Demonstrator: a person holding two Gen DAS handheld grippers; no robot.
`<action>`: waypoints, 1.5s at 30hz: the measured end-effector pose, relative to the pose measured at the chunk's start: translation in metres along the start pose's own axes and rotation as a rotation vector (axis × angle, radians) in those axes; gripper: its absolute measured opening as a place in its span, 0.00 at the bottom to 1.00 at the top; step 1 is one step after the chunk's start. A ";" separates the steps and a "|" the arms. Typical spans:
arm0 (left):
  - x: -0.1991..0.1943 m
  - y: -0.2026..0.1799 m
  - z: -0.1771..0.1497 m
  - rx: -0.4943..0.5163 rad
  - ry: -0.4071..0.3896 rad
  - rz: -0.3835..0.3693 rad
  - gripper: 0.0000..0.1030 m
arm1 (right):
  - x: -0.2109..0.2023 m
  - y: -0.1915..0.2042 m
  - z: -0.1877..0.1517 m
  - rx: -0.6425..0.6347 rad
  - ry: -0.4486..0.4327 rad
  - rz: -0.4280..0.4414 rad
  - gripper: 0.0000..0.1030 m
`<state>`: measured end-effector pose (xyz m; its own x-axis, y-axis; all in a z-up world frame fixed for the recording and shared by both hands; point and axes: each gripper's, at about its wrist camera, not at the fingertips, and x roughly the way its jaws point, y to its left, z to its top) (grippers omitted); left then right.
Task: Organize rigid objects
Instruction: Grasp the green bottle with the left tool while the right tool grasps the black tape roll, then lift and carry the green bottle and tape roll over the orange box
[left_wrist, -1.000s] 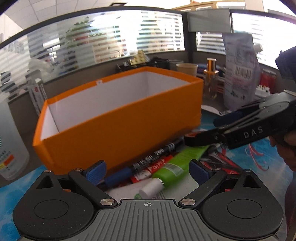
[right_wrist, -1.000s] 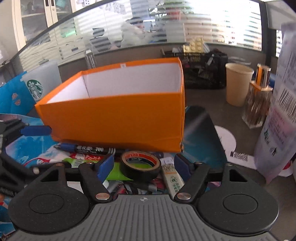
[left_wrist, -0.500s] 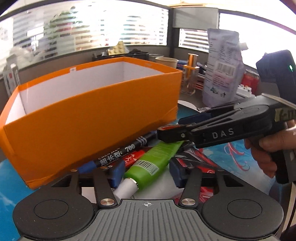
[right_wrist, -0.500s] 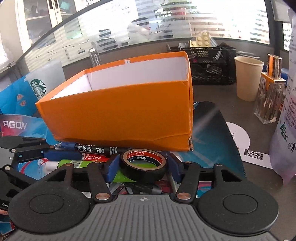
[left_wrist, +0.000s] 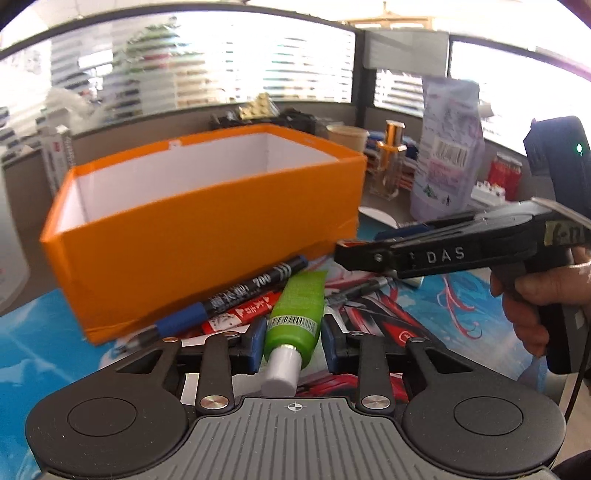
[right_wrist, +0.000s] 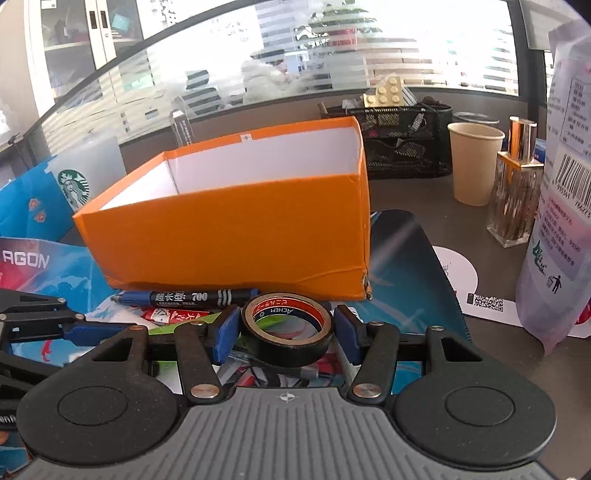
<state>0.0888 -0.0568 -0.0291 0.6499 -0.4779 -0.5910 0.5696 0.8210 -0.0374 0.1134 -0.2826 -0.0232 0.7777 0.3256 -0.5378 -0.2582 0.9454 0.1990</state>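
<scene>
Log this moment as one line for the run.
left hand-held gripper: just closed on green tube | right hand-held gripper: gripping tape roll | orange box: looks empty

The grey counter (right_wrist: 424, 192) carried a blue mat (right_wrist: 406, 266), and on it stood an orange box (right_wrist: 236, 236), with a marker (right_wrist: 192, 296) against its front, beside a paper cup (right_wrist: 474, 166) and a mesh organiser (right_wrist: 402, 144).

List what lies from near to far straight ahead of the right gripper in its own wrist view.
right gripper → black tape roll → black marker → orange box → black mesh organizer → striped glass partition
</scene>
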 end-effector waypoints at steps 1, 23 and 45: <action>-0.006 0.000 0.000 0.002 -0.011 0.010 0.29 | -0.002 0.002 0.000 -0.004 -0.004 0.000 0.51; -0.078 0.011 0.025 -0.042 -0.206 0.165 0.27 | -0.039 0.043 0.002 -0.077 -0.092 0.015 0.51; -0.026 0.028 0.003 -0.122 -0.028 0.149 0.34 | -0.046 0.046 -0.001 -0.078 -0.109 0.020 0.51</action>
<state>0.0894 -0.0222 -0.0119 0.7368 -0.3556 -0.5750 0.4023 0.9141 -0.0497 0.0654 -0.2538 0.0098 0.8284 0.3443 -0.4418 -0.3142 0.9386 0.1423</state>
